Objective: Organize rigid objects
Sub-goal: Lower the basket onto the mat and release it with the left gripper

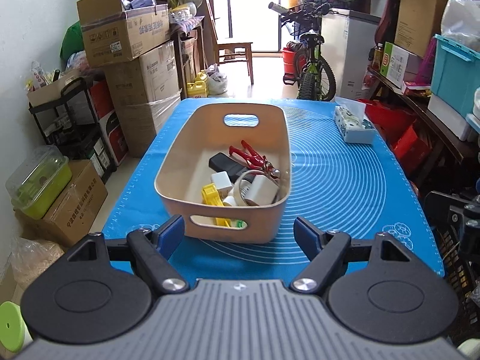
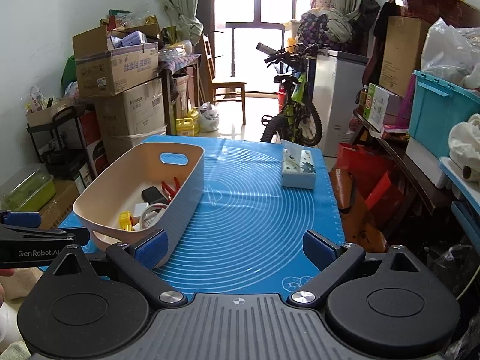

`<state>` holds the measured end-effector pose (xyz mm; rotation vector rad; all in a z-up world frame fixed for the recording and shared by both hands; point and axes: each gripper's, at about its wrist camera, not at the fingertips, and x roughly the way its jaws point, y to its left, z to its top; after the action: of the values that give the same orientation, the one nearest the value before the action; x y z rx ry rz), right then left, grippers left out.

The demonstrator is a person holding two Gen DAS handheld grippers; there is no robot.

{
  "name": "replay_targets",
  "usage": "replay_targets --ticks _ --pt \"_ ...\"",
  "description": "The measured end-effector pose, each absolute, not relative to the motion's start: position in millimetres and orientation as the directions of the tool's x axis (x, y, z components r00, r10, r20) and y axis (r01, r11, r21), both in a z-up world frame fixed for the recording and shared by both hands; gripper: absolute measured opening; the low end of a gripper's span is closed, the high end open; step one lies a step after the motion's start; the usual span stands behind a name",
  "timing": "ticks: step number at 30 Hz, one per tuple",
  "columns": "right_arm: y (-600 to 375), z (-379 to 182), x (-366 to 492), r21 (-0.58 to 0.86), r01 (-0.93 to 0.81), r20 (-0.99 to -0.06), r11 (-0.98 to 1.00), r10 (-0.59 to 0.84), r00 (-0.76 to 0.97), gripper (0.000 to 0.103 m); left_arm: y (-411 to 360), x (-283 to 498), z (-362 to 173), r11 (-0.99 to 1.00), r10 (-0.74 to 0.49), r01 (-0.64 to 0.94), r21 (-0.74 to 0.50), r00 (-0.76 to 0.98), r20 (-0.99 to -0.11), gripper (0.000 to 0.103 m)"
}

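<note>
Bin: the beige bin (image 1: 180, 156) is seen on the blue mat (image 1: 345, 186), just ahead of the left gripper (image 1: 239, 231), and ahead-left of the right gripper (image 2: 234, 247).
Contents: red pliers (image 1: 253, 156), a black box (image 1: 223, 163), white adapters and a yellow piece (image 1: 211, 196) are shown clearly in the left view only.
Tissue box (image 2: 298, 168): placed at the mat's far right.
Grippers: both are held wide open, nothing gripped.

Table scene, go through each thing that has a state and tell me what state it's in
Left gripper: open, empty, held just short of the bin.
Right gripper: open, empty, over the mat.
Bin: upright on the mat, loaded at its near end.
Red pliers: lying inside the bin.
Black block: lying inside the bin.
Yellow piece: inside the bin.
Tissue pack: on the mat, outside the bin.
Blue mat: spread flat.
</note>
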<state>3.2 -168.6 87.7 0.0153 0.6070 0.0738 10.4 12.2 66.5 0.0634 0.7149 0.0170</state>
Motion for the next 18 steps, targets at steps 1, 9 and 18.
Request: replay_targets --ticks 1,9,18 --pt "-170.3 85.1 -1.0 0.036 -0.061 -0.569 0.997 0.071 0.819 0.096 10.2 8.0 64.6 0.998 0.033 0.009 0.061 0.755 -0.655 0.080" --pt "-178.7 61.7 -22.7 0.028 -0.034 -0.573 0.999 0.044 0.818 0.096 2.6 -9.5 44.7 0.997 0.050 -0.002 0.074 0.753 -0.656 0.080" --pt "-177.4 44.5 -40.2 0.040 -0.007 -0.533 0.999 0.028 0.846 0.096 4.2 -15.1 31.4 0.997 0.042 0.007 0.072 0.746 -0.665 0.080"
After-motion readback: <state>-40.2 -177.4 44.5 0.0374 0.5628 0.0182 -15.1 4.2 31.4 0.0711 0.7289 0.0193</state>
